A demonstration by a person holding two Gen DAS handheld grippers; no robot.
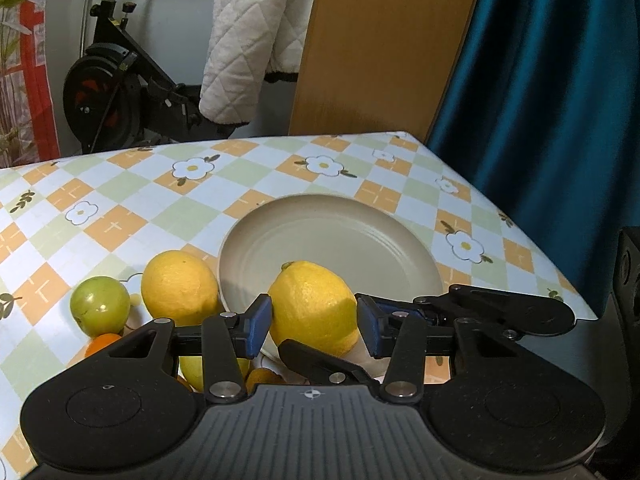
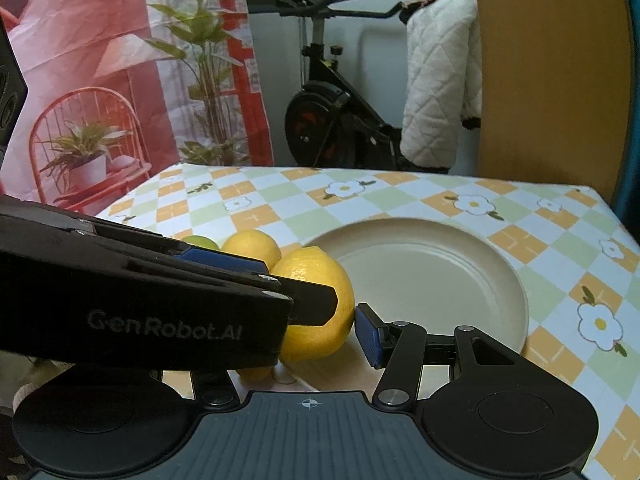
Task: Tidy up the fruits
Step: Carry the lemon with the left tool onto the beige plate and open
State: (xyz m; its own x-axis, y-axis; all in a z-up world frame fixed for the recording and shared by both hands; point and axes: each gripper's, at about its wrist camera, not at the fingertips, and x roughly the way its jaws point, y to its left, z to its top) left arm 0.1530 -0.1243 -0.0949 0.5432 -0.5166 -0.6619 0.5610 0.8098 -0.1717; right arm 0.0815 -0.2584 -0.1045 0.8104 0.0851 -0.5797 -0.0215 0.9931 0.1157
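— Your left tool (image 1: 314,326) is clamped on a lemon (image 1: 314,304): in the left wrist view, both of its blue pads (image 1: 260,326) press the fruit's flanks.

— And where is that lemon?

— Over the near rim of the beige plate (image 1: 340,232), on your side of it. You cannot tell from either view whether it rests on the rim or hangs clear of it.

— What about your right tool (image 2: 308,336)?

— The right wrist view shows only one of its pads (image 2: 370,336), right at the lemon's right edge. Your left tool crosses that picture from the left and hides the other finger, so I cannot tell whether the right tool grips or merely stands beside the fruit.

— Does the left wrist view help there?

— Not much. A black fingertip of the right tool lies across below the lemon, and more of its linkage shows to the right, but no pad contact.

— And the other fruit?

— A second lemon (image 1: 180,282) sits on the checked worktop (image 1: 120,184) just left of the plate, with a green fruit (image 1: 100,304) beside it. Only the left wrist view shows a small orange fruit (image 1: 102,342) and more yellow fruit tucked under your left tool. The plate's bowl holds nothing in either view.
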